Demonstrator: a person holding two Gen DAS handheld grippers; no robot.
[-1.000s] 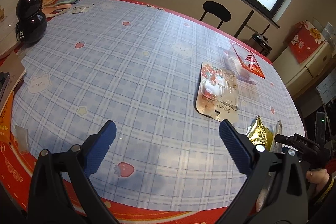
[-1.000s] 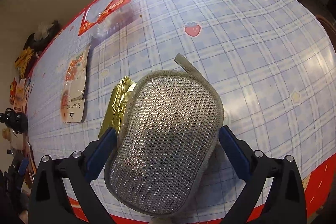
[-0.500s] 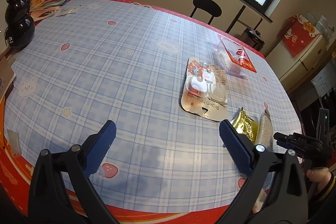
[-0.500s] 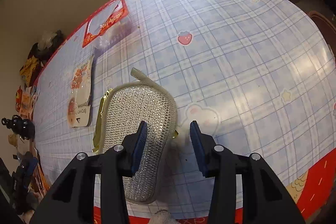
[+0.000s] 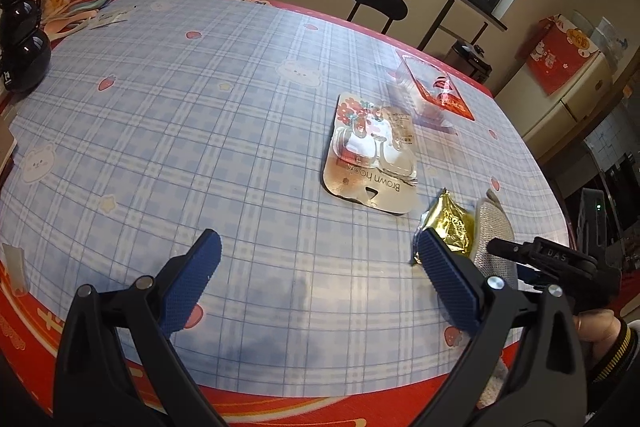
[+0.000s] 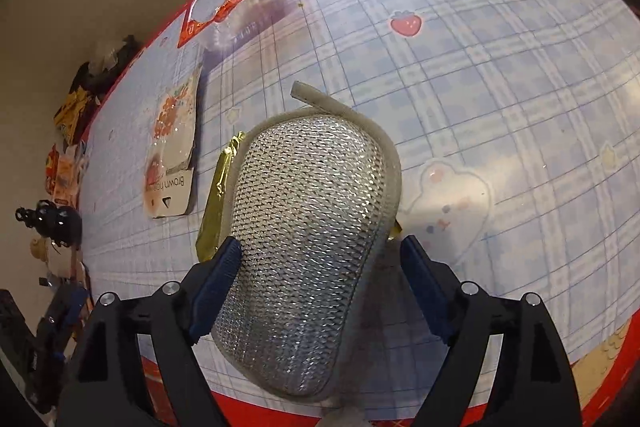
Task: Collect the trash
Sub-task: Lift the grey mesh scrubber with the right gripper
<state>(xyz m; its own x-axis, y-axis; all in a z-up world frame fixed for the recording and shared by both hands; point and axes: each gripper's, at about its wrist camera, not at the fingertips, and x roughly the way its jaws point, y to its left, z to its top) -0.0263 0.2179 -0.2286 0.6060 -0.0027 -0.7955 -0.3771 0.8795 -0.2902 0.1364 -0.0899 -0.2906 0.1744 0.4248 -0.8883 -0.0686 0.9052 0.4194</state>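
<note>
On the checked tablecloth [image 5: 168,115], the left gripper [image 5: 316,259] hovers with its jaws spread wide on nothing, the "Brown hook" blister card [image 5: 372,155] lying ahead of it toward its right finger. Right of the card a gold foil wrapper [image 5: 450,223] lies partly under a silver mesh scrubbing pad [image 6: 308,239]. The right gripper [image 6: 320,267] stands over that pad, jaws apart, its left finger [image 6: 218,279] touching the pad's edge and the right one clear of it.

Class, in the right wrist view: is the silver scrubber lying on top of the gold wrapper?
Yes: the scrubber covers most of the wrapper.
</note>
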